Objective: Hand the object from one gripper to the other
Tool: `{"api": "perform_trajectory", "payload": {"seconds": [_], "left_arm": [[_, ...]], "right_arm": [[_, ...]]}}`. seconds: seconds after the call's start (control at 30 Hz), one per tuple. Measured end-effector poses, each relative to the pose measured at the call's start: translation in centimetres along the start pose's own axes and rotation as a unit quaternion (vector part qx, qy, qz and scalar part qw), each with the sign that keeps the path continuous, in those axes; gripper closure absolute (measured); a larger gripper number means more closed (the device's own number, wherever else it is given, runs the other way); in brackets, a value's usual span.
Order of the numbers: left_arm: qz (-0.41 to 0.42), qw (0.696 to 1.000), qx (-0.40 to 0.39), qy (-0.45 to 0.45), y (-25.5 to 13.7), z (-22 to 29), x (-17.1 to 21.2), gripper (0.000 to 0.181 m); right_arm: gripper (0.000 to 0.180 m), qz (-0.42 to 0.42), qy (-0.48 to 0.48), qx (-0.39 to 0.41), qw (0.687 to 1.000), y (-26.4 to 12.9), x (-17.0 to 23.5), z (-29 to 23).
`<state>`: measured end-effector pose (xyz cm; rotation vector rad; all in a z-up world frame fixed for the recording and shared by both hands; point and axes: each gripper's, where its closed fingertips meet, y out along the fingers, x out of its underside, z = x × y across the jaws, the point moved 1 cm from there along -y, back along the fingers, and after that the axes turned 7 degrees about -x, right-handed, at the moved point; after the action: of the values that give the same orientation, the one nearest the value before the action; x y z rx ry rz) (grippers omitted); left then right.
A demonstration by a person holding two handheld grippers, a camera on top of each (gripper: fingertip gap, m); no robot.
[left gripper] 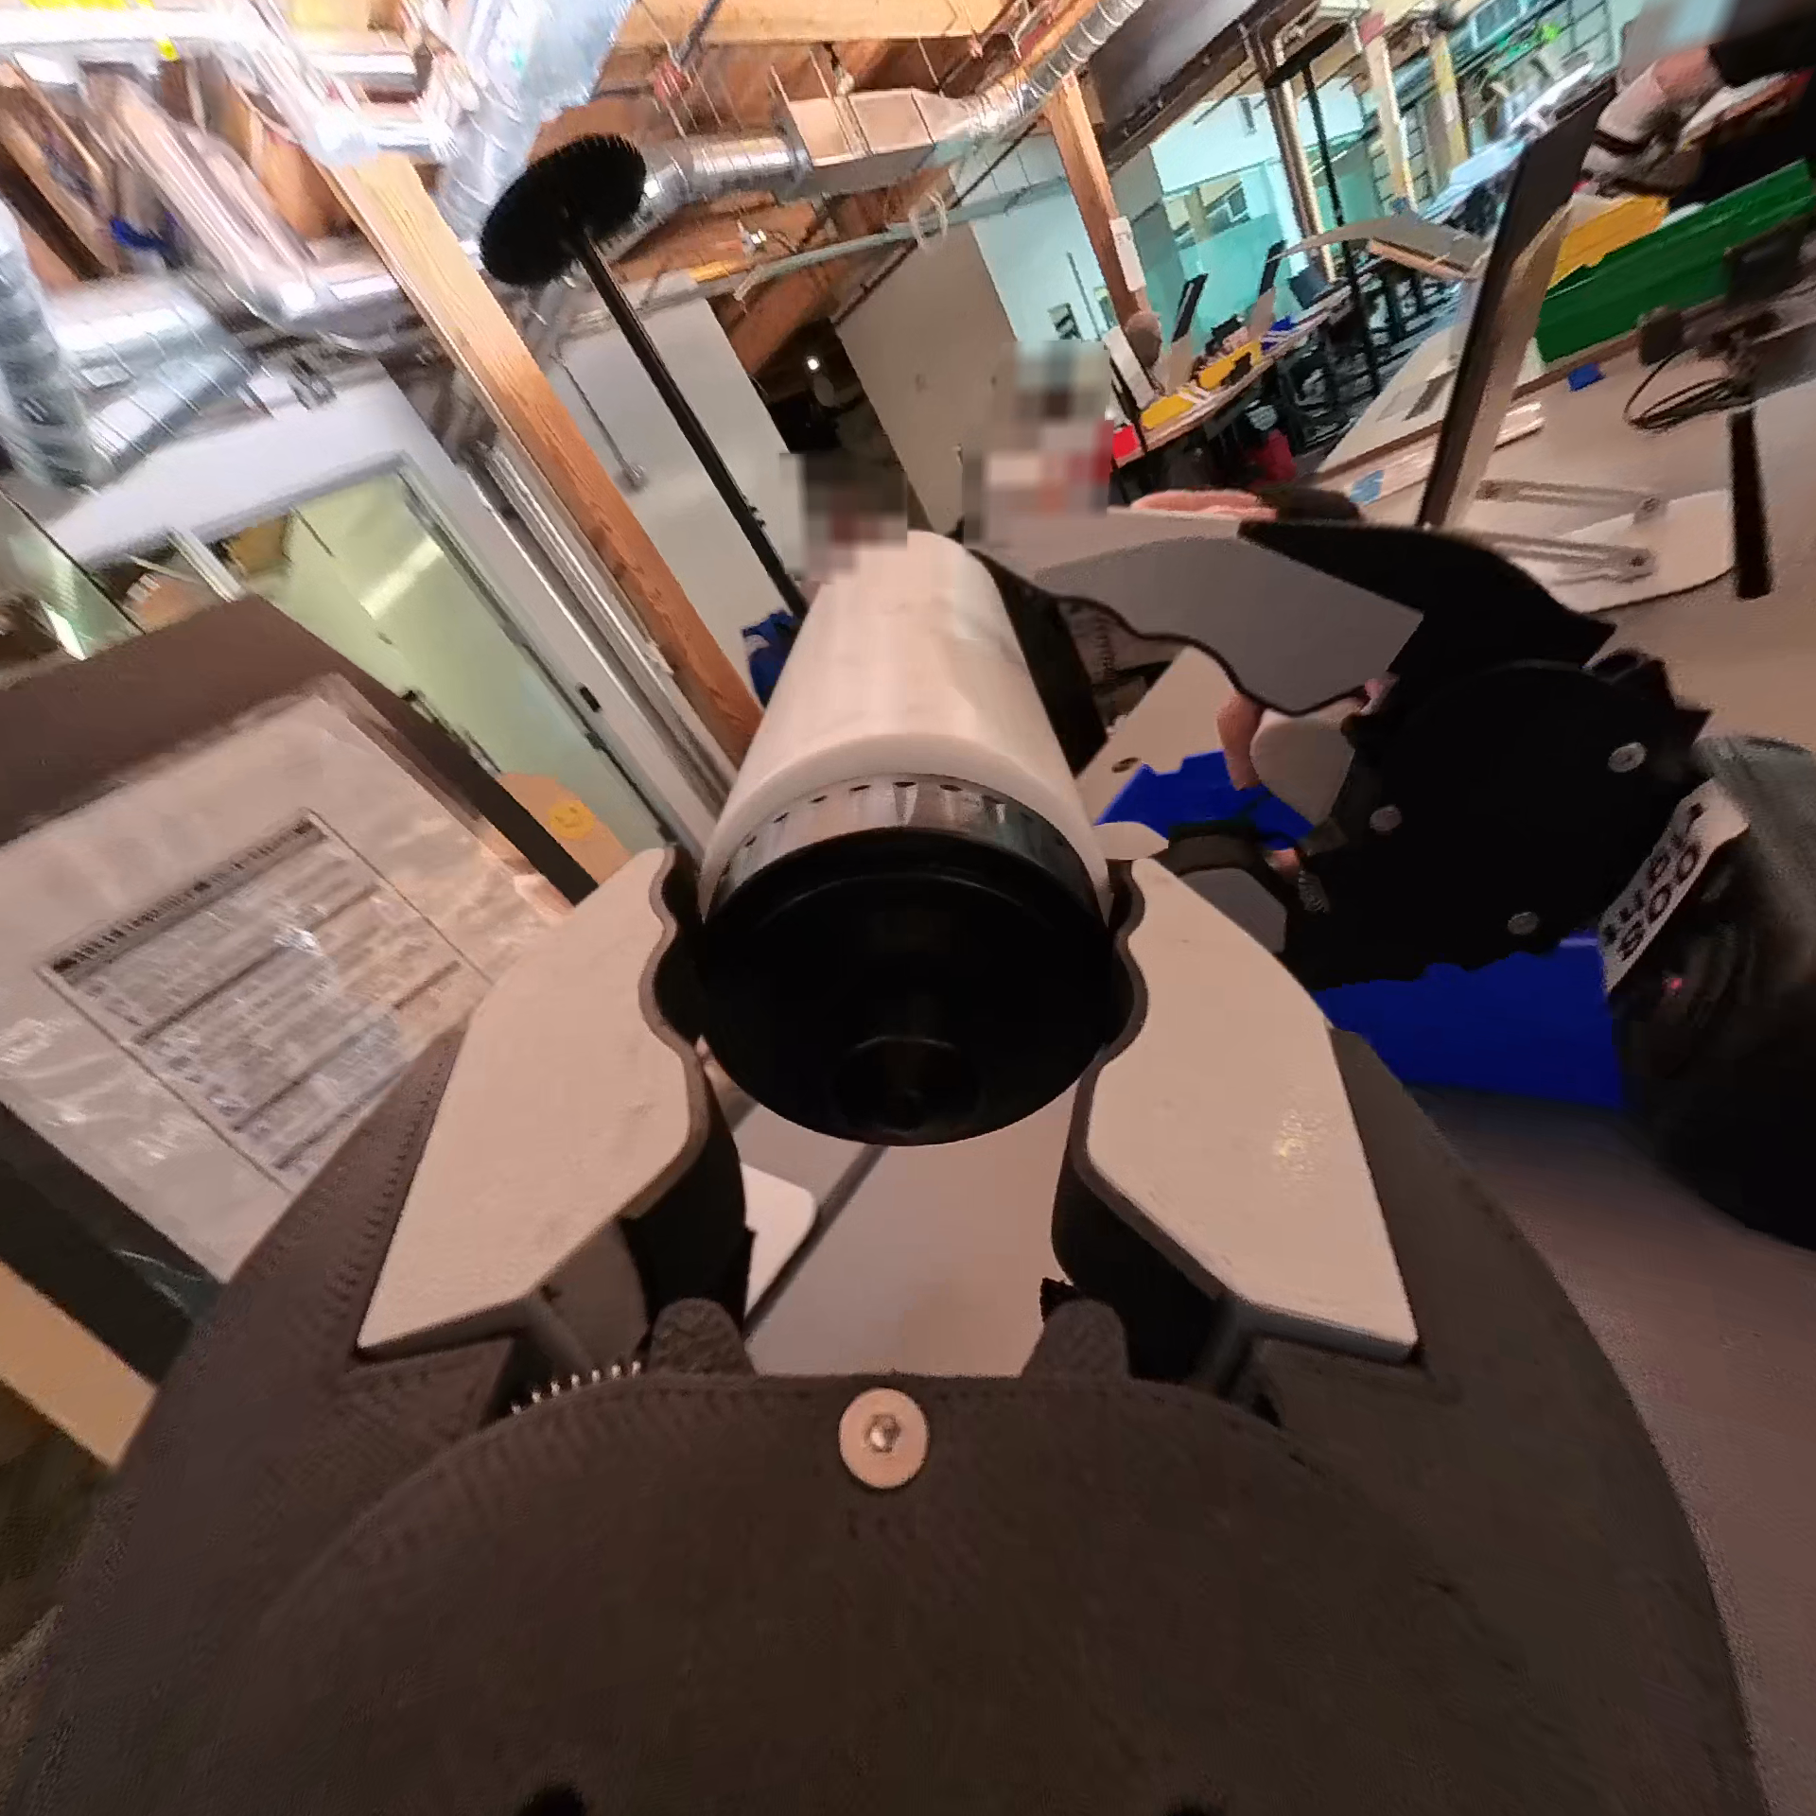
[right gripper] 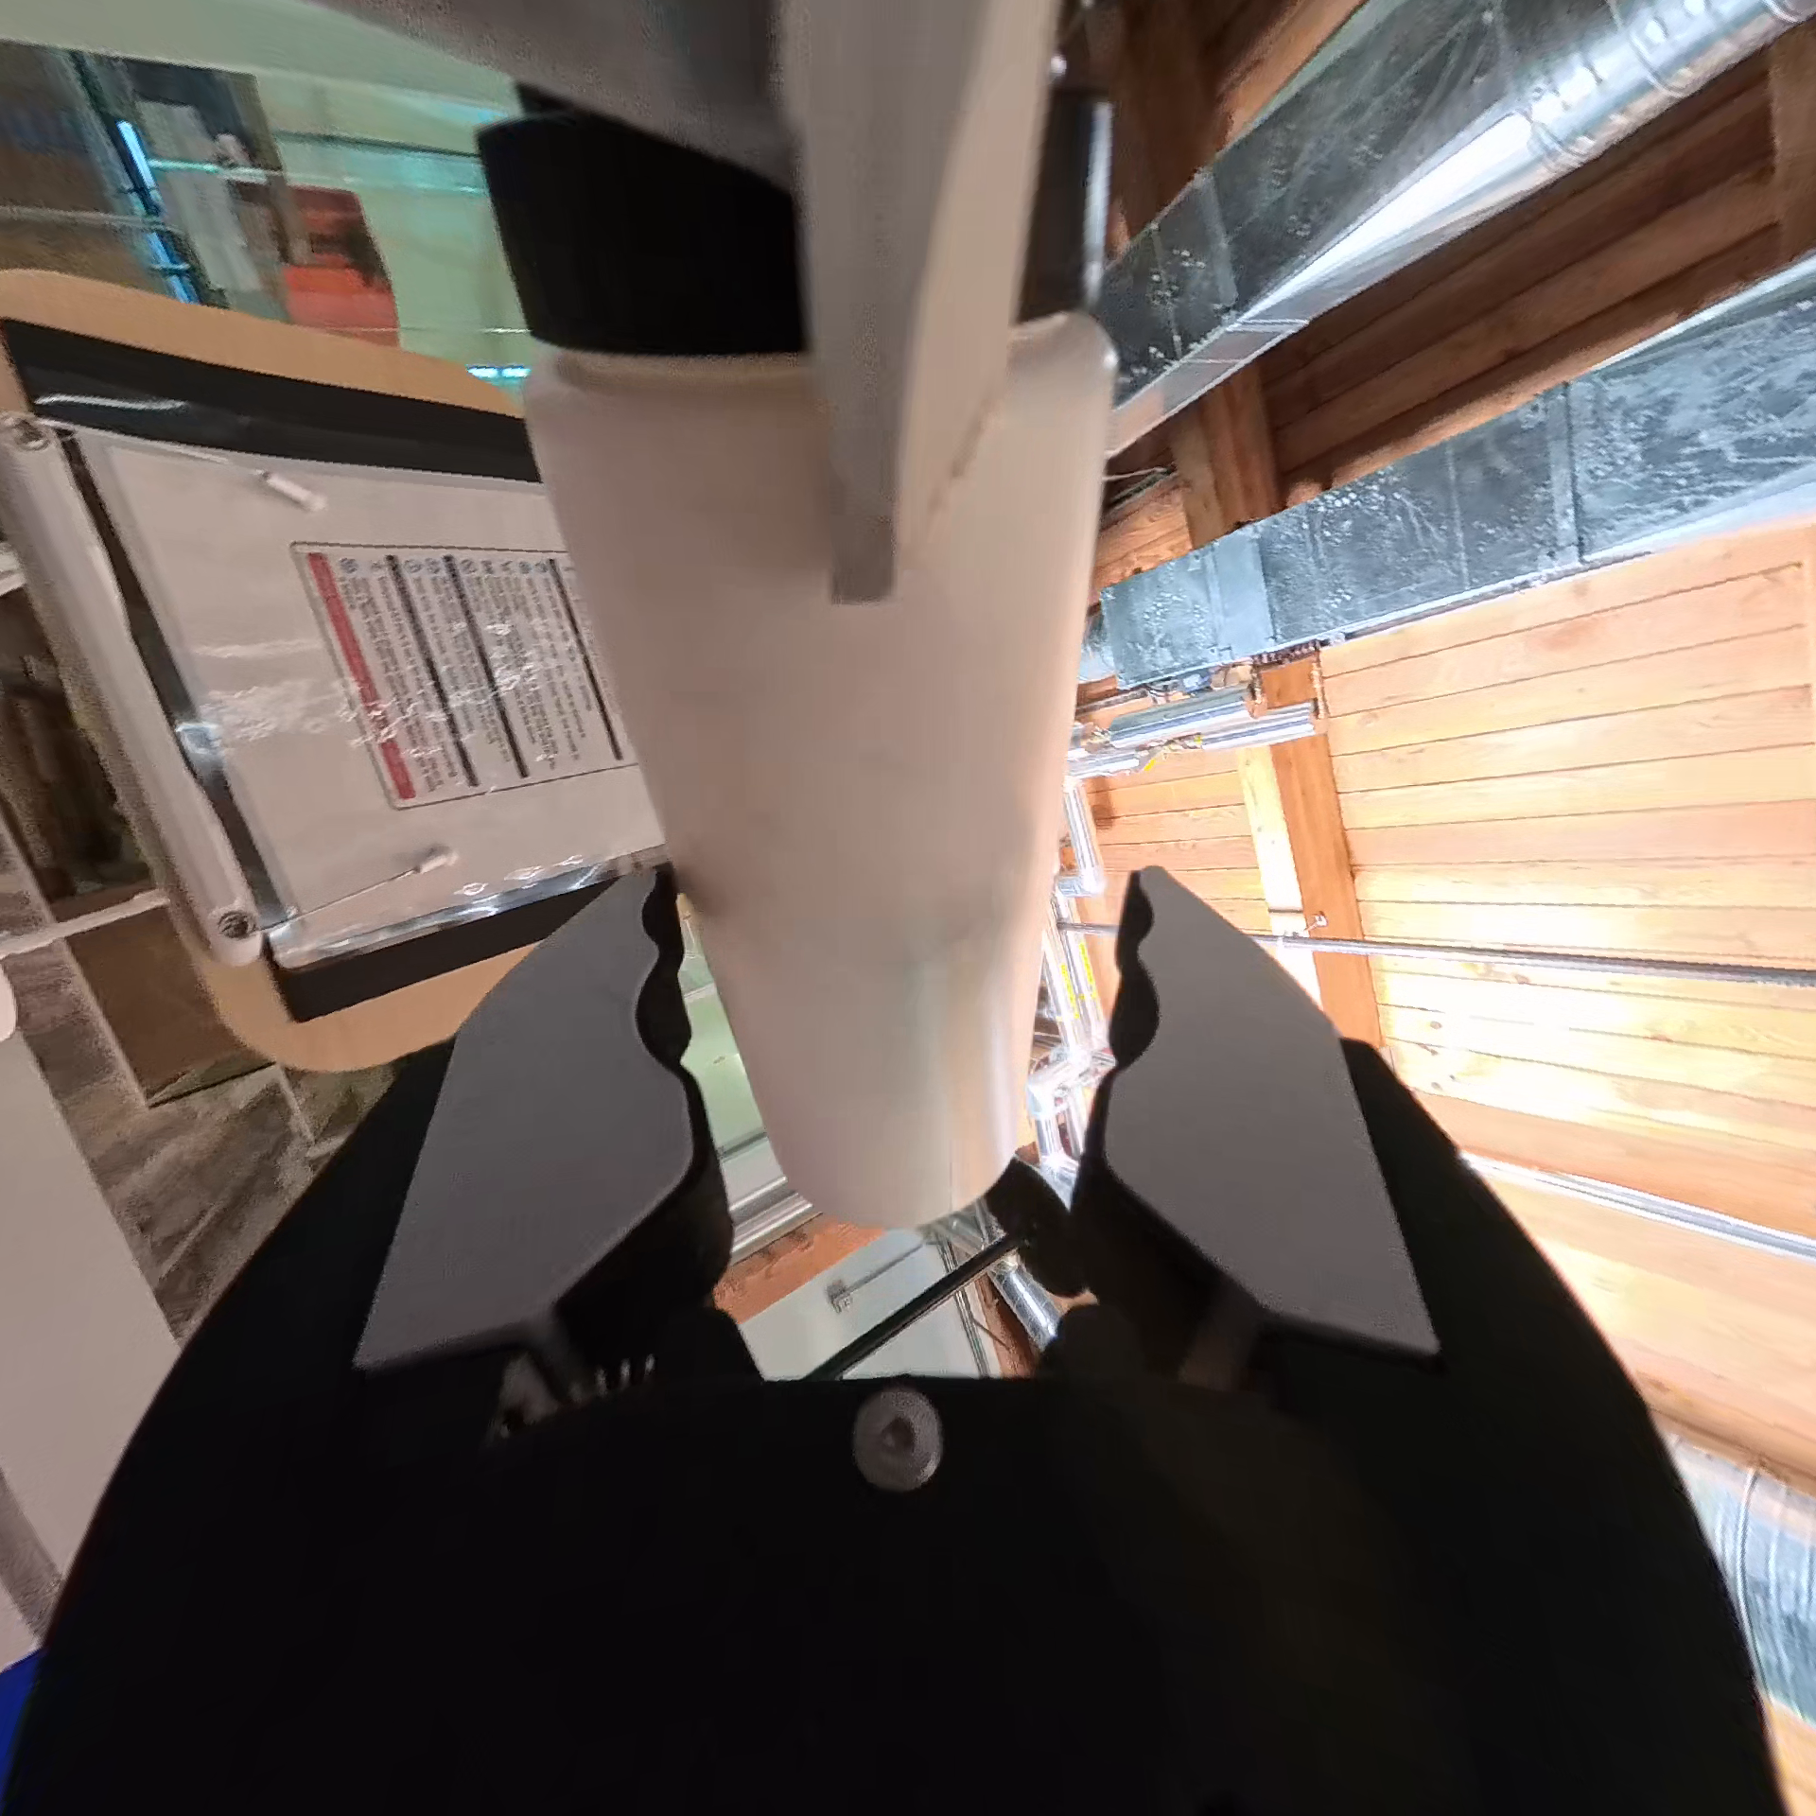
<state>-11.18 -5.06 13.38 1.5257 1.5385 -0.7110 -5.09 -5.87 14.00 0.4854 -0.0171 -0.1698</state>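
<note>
Handheld milk frother (left gripper: 884, 747), a white cylindrical body with a black cap at the near end, sits at the centre of the left wrist view, clamped near that cap by the left gripper (left gripper: 899, 968). Its thin black rod runs to a whisk disc (left gripper: 565, 211) at upper left. In the right wrist view the right gripper (right gripper: 894, 993) has its jaws apart, straddling the tapered white end (right gripper: 865, 983), seemingly without pressing. The frother looks light, rigid and smooth, so probably slippery; the white barrel is the place to grip, since the rod would likely bend.
</note>
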Motion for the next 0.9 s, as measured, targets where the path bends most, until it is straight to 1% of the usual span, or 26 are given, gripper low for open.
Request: {"api": "perform_trajectory", "payload": {"seconds": [0.17,0.27,0.33,0.4,0.43,0.47,0.5,0.53,0.57,0.6,0.67,0.7,0.73,0.77,0.8,0.87,0.9], "left_arm": [[0.047,0.99,-0.068,0.116,-1.2,-0.4,-2.0,0.102],[0.084,0.979,-0.103,0.155,-2.3,-0.7,-3.7,0.102],[0.11,0.969,-0.131,0.177,-3.3,-1.3,-4.9,0.102],[0.131,0.959,-0.16,0.194,-4.4,-2.0,-6.1,0.102],[0.139,0.955,-0.173,0.199,-4.9,-2.4,-6.7,0.102],[0.148,0.951,-0.184,0.201,-5.4,-2.8,-7.2,0.102],[0.157,0.948,-0.192,0.201,-6.0,-3.1,-7.7,0.102],[0.168,0.944,-0.201,0.201,-6.5,-3.4,-8.1,0.102],[0.18,0.939,-0.21,0.202,-7.0,-3.6,-8.6,0.102],[0.188,0.935,-0.218,0.205,-7.4,-3.8,-8.9,0.102],[0.187,0.931,-0.23,0.212,-7.7,-4.1,-9.1,0.101],[0.184,0.931,-0.234,0.212,-7.7,-4.2,-9.1,0.102],[0.182,0.931,-0.234,0.211,-7.5,-4.1,-9.0,0.102],[0.182,0.931,-0.234,0.213,-7.3,-3.9,-8.8,0.102],[0.181,0.929,-0.234,0.22,-7.1,-3.7,-8.6,0.102],[0.176,0.924,-0.235,0.245,-6.5,-2.9,-8.1,0.102],[0.173,0.922,-0.234,0.255,-6.2,-2.4,-7.9,0.102]], "right_arm": [[0.091,0.009,0.041,0.051,0.998,-0.6,0.4,2.5],[0.093,0.004,0.096,0.069,0.993,-0.9,1.6,3.5],[0.096,0.004,0.153,0.061,0.986,-0.8,2.6,3.5],[0.101,0.008,0.239,0.038,0.97,-0.6,3.7,2.9],[0.104,0.014,0.295,0.016,0.955,-0.3,4.1,2.4],[0.106,0.022,0.358,-0.011,0.933,0.0,4.3,1.8],[0.107,0.037,0.429,-0.043,0.901,0.3,4.2,1.2],[0.107,0.065,0.508,-0.079,0.855,0.5,3.6,0.8],[0.108,0.102,0.59,-0.114,0.793,0.6,2.8,0.8],[0.108,0.145,0.668,-0.148,0.715,0.5,1.8,1.1],[0.108,0.232,0.786,-0.196,0.539,0.0,0.3,2.6],[0.108,0.264,0.822,-0.21,0.459,-0.2,-0.1,3.4],[0.108,0.289,0.842,-0.226,0.395,-0.5,-0.6,4.0],[0.105,0.297,0.854,-0.245,0.349,-0.6,-1.3,4.3],[0.099,0.304,0.859,-0.267,0.314,-0.7,-2.2,4.5],[0.095,0.33,0.86,-0.306,0.241,-1.4,-4.2,5.6],[0.094,0.339,0.859,-0.321,0.211,-1.7,-5.2,6.0]]}}
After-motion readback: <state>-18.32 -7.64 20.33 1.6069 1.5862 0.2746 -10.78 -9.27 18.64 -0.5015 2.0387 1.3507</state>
